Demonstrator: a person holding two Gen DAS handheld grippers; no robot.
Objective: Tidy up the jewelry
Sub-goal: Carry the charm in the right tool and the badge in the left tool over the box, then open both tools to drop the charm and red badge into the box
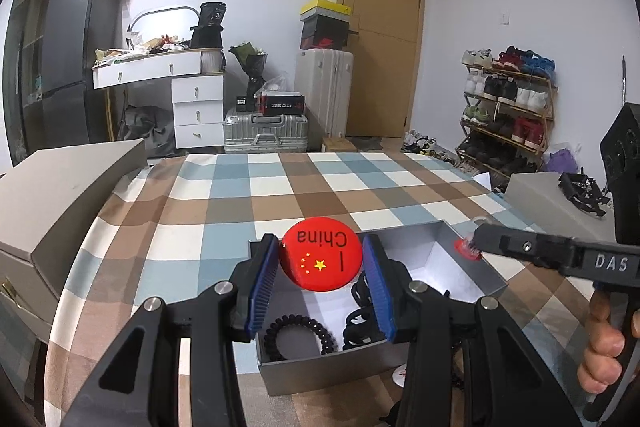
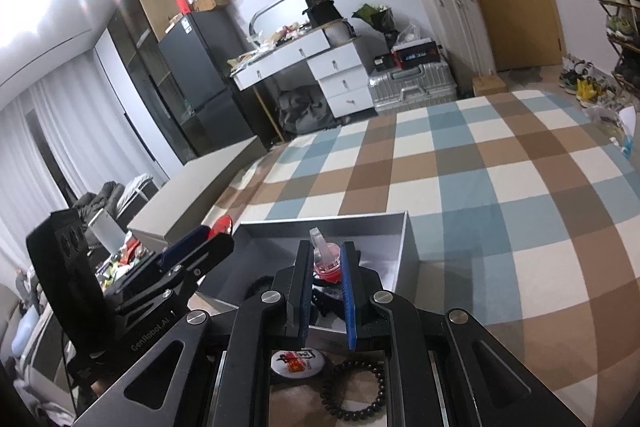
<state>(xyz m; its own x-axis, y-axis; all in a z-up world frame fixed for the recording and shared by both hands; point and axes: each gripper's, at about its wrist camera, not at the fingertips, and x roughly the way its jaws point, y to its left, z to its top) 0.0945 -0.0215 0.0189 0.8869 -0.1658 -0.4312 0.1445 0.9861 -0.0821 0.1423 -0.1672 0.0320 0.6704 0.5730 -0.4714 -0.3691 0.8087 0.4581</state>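
Over the grey box on the checked table, a red badge is being clamped by the left gripper; a pink-red trinket is being pinched by the right gripper above the box's right edge.

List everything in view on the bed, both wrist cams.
grey box: 1, open, on the checked bedspread
red China badge: 1, between left hand-held gripper pads
red-and-clear trinket: 1, between right hand-held gripper pads, above box
black spiral hair tie: 1, inside box
black tangled items: count unclear, inside box
black bead bracelet: 1, outside box, near edge
white badge: 1, beside bracelet
hand: 1, on right gripper's handle
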